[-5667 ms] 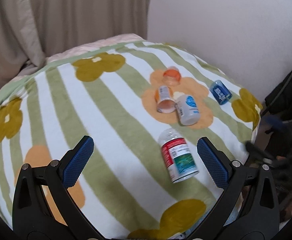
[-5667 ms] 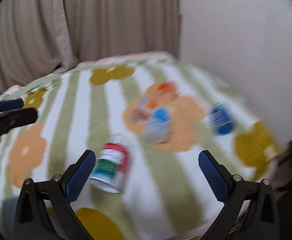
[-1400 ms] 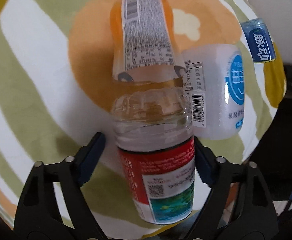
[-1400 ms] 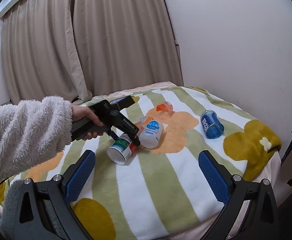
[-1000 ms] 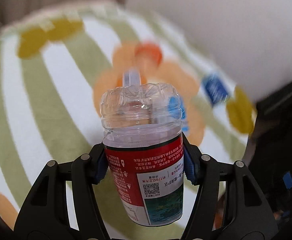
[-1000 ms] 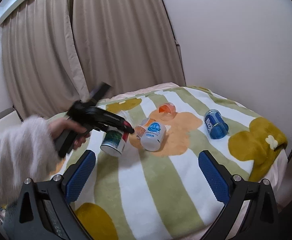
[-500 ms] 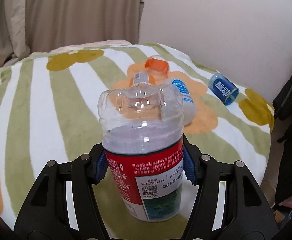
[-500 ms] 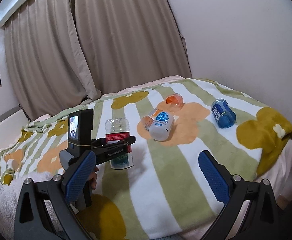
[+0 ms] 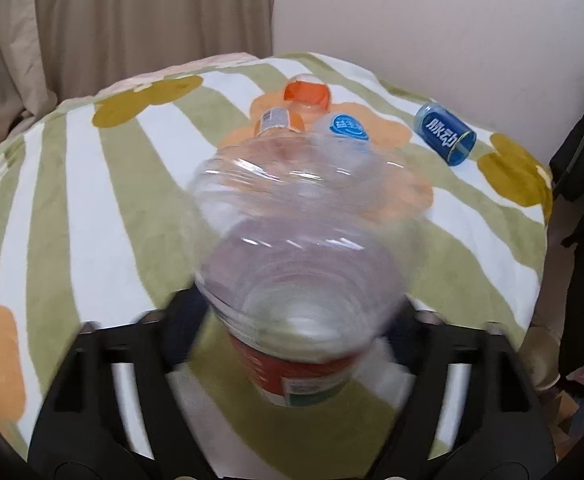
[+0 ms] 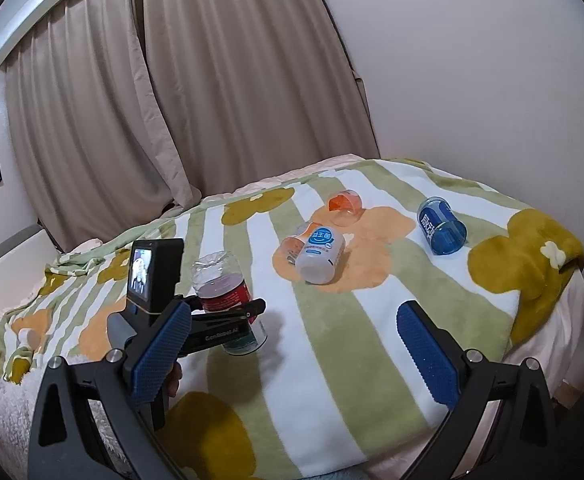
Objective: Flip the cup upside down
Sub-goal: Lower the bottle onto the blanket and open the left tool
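Observation:
A clear plastic cup with a red label stands upside down, its bumpy closed base up and its rim on the striped blanket. It leans a little toward the camera and is blurred. My left gripper has its fingers on both sides of the label. In the right wrist view the same cup sits between the left gripper's fingers. My right gripper is open and empty, held above the blanket's near part.
Several cups lie on their sides further back: an orange one, an orange-labelled one, a white one with a blue logo and a blue one. Curtains and a wall stand behind. The bed edge drops at right.
The left gripper has lowered the cup onto the blanket. The cup now tips toward the camera and shows more of its base. The right gripper has stayed nearly still.

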A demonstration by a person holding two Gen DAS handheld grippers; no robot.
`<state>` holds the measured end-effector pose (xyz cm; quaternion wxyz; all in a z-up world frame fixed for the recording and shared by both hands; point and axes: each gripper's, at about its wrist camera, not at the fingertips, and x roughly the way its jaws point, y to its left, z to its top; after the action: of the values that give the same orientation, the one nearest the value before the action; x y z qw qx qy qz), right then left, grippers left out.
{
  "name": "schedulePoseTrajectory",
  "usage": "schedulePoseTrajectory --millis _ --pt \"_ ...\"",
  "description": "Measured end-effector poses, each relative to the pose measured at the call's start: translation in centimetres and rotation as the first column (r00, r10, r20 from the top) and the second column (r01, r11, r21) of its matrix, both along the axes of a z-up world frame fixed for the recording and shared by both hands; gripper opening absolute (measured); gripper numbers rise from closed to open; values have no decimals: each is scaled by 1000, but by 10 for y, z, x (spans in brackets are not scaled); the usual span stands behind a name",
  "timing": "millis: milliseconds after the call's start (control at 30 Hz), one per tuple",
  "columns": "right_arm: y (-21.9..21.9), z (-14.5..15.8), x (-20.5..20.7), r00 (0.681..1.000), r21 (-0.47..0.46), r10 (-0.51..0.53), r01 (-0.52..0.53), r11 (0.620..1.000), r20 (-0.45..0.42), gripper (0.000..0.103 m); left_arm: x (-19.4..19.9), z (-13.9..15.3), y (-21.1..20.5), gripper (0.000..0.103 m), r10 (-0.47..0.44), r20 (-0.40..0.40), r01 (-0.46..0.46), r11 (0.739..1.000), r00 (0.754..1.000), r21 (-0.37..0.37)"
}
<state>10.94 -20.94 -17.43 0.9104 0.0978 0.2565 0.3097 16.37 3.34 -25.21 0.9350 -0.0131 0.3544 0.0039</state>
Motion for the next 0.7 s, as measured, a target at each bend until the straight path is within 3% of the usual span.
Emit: schedulePoseTrajectory --millis 33,133,467,700 --pt "0 0 0 1000 1 1 -1 1000 0 103 -1 0 1 103 1 3 -1 1000 1000 -4" --pt "1 0 1 1000 -1 1 -1 1000 -4 103 -5 4 2 103 -7 16 8 1000 1000 -30" --pt "3 -1 1 1000 -4 7 -7 1000 -7 103 -17 11 1 103 -9 4 9 1000 1000 -16" --pt "7 15 -4 999 -17 0 0 1000 32 103 -58 42 -7 103 -43 47 43 999 998 -3"
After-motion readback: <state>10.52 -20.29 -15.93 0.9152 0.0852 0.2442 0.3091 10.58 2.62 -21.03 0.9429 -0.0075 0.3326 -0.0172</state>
